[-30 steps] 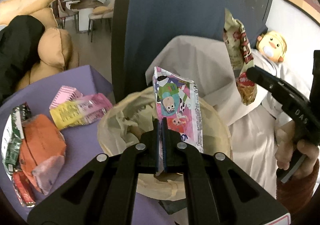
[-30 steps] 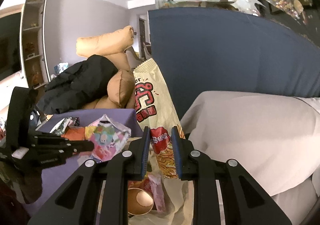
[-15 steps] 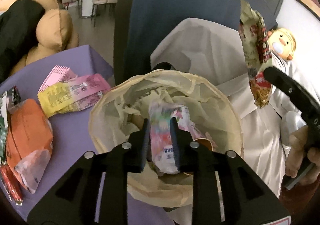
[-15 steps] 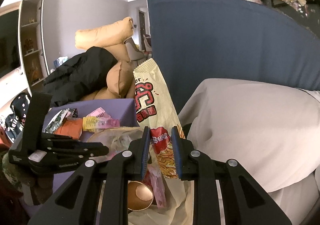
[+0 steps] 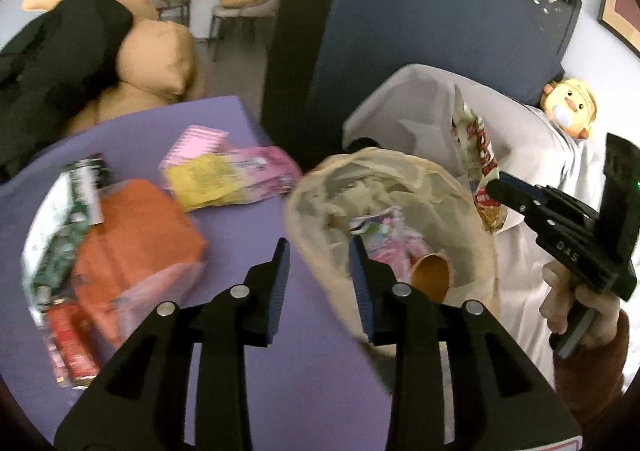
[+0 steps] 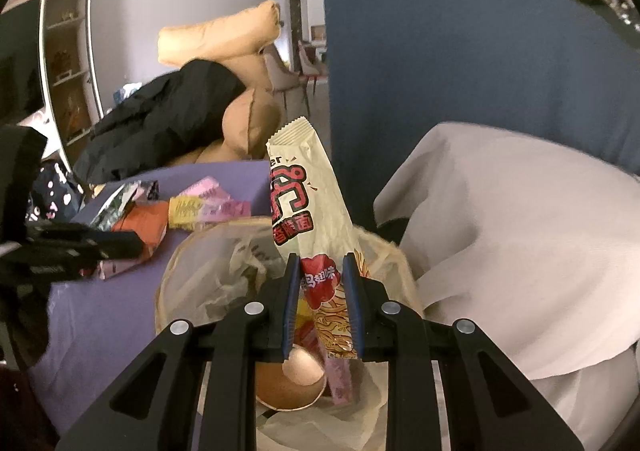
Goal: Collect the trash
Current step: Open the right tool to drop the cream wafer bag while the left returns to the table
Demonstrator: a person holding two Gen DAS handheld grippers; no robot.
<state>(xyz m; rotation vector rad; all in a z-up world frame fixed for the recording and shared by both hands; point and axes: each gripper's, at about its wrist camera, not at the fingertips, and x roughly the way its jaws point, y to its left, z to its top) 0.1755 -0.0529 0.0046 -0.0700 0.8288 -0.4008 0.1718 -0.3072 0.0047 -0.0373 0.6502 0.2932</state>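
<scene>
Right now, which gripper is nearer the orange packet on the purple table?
Left. The left gripper hangs open over the table's edge by the bin, just right of the orange packet. The right gripper is over the trash bin, holding the noodle wrapper.

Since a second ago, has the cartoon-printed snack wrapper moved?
Yes. The cartoon-printed snack wrapper left the left tongs, now open, and dropped down inside the bag-lined round trash bin.

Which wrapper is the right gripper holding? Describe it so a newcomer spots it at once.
Start at the bag-lined trash bin beside the purple table. Above its opening, the right gripper pinches a tall cream noodle-snack packet upright. Unlike the orange, yellow and pink wrappers lying on the table, it has red lettering and a noodle picture.
</scene>
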